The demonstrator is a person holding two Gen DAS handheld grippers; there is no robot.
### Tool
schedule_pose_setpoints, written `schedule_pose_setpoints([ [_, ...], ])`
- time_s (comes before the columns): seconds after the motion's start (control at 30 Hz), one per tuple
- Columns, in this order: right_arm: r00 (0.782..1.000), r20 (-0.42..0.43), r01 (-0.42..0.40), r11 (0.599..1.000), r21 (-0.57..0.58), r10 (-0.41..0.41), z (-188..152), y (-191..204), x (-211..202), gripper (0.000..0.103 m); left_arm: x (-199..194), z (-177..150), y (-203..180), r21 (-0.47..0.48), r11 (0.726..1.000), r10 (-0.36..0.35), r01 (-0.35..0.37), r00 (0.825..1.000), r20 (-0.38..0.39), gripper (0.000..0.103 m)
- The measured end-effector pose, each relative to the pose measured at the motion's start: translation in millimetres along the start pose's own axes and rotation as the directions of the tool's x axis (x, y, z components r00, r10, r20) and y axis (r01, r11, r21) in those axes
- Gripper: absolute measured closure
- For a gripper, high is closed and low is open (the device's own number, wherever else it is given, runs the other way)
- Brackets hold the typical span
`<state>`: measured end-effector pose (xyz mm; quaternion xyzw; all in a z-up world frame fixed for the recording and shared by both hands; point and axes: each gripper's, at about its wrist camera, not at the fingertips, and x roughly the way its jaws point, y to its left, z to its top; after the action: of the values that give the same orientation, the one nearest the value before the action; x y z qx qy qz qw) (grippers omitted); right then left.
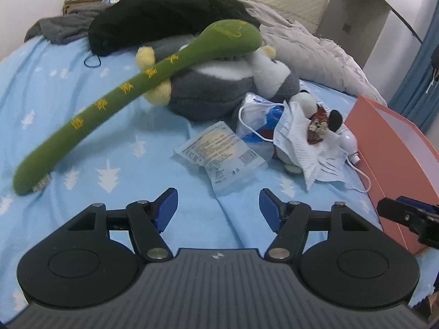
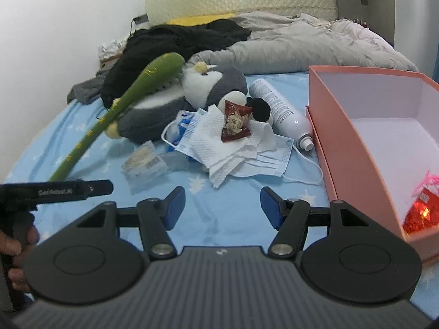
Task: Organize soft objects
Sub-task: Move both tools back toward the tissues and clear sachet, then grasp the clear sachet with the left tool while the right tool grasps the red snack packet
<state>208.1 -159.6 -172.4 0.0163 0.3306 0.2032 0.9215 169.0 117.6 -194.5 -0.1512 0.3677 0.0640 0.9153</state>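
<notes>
A long green plush (image 1: 131,87) with yellow marks leans across a grey and white penguin plush (image 1: 219,82) on the blue bed sheet (image 1: 82,137); both also show in the right wrist view, the green plush (image 2: 115,109) and the penguin (image 2: 208,87). A small black-eared plush (image 1: 310,107) lies under tissues and face masks (image 2: 238,148). My left gripper (image 1: 218,208) is open and empty above the sheet, short of the pile. My right gripper (image 2: 222,205) is open and empty, near the pink box (image 2: 356,126).
A red snack packet (image 2: 236,123) sits on the tissues. A white spray bottle (image 2: 282,112) lies beside the box. A clear plastic packet (image 1: 219,156) lies on the sheet. Black clothes (image 1: 164,13) and a grey quilt (image 2: 301,41) lie behind. Red and pink items (image 2: 419,208) are in the box.
</notes>
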Motion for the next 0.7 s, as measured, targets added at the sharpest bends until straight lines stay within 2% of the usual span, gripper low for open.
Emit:
schedule_pose_setpoints([
  [0.17,1.000,-0.001,-0.015,1.000,-0.007,0.015,19,-2,32,0.040,21,5,0,-0.017,1.000,-0.008,0.008,1.000,0.010,0.032],
  [0.33,1.000,0.013,-0.010,1.000,-0.016,0.010,35,-2,66,0.040,41,14,10,-0.115,0.992,-0.047,0.049,0.999,0.018,0.032],
  [0.53,1.000,0.013,-0.015,1.000,-0.001,0.015,47,-6,99,0.041,67,22,26,-0.255,0.965,-0.066,0.063,0.998,-0.004,0.032],
  [0.7,1.000,0.016,-0.010,1.000,0.004,0.010,54,-10,117,0.041,80,24,27,-0.258,0.964,-0.072,0.064,0.997,-0.023,0.032],
])
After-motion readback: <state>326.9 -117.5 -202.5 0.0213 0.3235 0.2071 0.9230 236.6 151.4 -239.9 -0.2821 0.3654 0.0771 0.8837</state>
